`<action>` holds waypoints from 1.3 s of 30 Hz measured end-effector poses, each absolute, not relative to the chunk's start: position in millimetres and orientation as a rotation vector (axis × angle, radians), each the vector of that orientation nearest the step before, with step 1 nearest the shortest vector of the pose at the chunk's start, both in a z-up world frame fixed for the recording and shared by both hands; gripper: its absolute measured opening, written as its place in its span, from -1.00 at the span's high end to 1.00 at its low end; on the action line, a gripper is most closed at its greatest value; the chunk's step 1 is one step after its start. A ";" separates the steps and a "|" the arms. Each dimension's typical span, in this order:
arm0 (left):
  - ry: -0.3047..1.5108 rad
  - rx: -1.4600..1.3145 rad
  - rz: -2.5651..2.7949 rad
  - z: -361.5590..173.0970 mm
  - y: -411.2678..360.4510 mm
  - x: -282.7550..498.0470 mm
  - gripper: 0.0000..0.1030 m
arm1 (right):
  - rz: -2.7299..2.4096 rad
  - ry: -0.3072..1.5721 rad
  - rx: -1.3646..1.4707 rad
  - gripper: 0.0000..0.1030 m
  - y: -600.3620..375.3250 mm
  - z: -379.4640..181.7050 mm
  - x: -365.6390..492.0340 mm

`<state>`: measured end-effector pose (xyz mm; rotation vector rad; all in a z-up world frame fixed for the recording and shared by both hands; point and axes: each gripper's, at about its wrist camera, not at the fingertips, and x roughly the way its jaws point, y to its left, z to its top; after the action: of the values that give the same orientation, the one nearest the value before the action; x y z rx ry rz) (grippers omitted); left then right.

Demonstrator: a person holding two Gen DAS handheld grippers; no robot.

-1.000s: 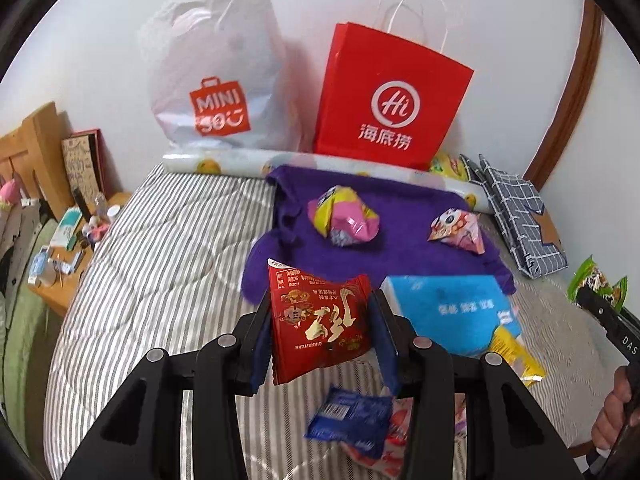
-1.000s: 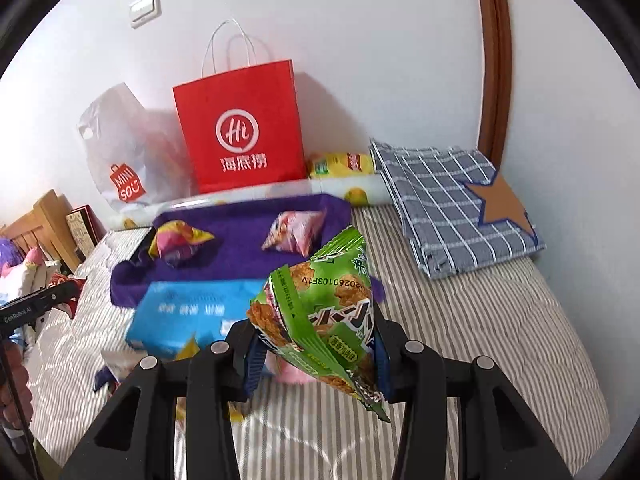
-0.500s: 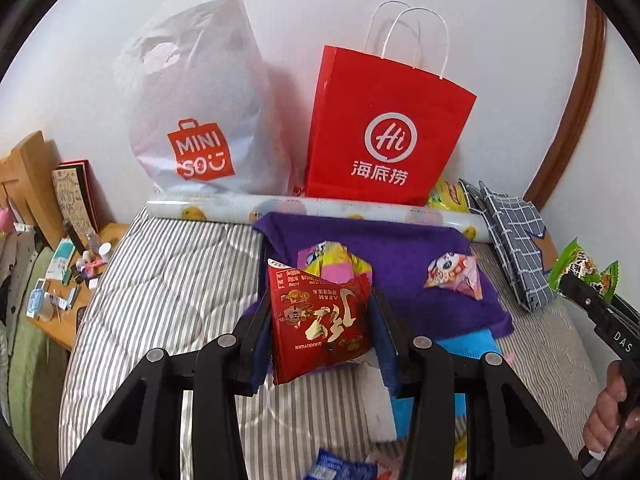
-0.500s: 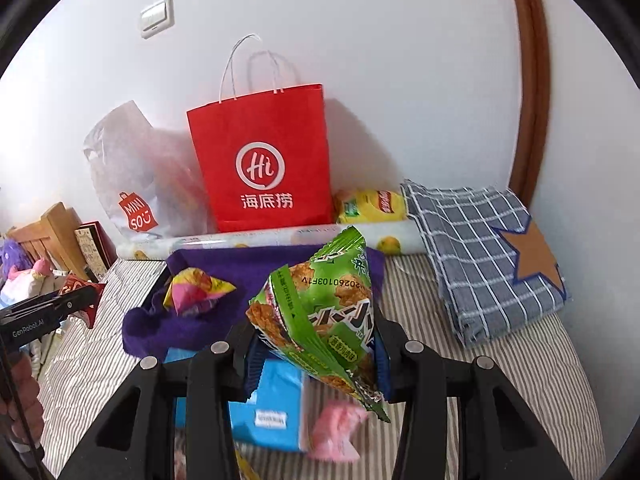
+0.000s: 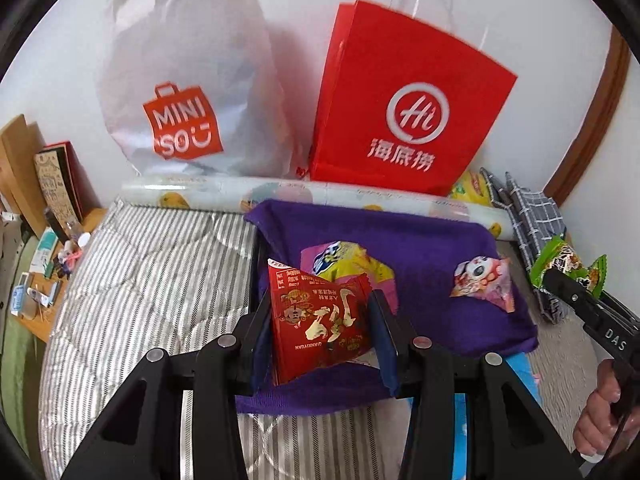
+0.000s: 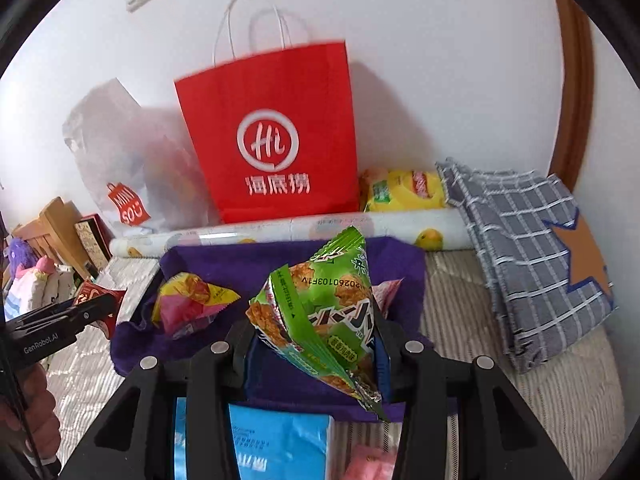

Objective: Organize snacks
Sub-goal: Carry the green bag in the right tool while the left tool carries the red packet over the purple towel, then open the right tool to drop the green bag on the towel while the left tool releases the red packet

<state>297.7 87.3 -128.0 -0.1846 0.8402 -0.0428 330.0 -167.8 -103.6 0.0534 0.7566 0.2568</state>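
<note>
My left gripper point(image 5: 320, 336) is shut on a red snack packet point(image 5: 320, 324) and holds it above the purple cloth point(image 5: 424, 240). My right gripper point(image 6: 316, 344) is shut on a green snack packet point(image 6: 324, 300), also over the purple cloth point(image 6: 248, 260). On the cloth lie a yellow-pink packet point(image 5: 348, 260) and a small pink packet point(image 5: 484, 280). A red paper bag point(image 5: 404, 100) and a white MINISO bag point(image 5: 188, 92) stand against the wall behind. The right gripper with the green packet shows at the right of the left wrist view point(image 5: 568, 268).
A rolled printed sheet point(image 5: 240, 192) lies between the bags and the cloth. A checked grey cloth point(image 6: 532, 240) and a yellow chip bag point(image 6: 404, 188) are at the right. A blue pack point(image 6: 276, 444) lies near me. A cluttered wooden shelf point(image 5: 36, 280) stands at the left.
Both grippers have moved forward toward the bags with their packets still held. The red bag and the cloth now look larger and closer.
</note>
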 end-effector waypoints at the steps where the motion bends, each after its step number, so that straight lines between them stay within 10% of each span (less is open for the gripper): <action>1: 0.847 -0.184 -0.041 -131.6 88.0 299.8 0.15 | 0.257 0.767 0.045 0.19 -166.0 -108.3 334.0; 39: 0.941 -0.210 -0.095 -180.0 81.6 324.7 0.16 | 0.292 0.951 0.041 0.17 -167.6 -166.6 371.7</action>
<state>324.7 81.6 -180.0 -0.2098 0.9408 -0.0945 371.7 -167.6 -166.6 0.0412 0.9511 0.2917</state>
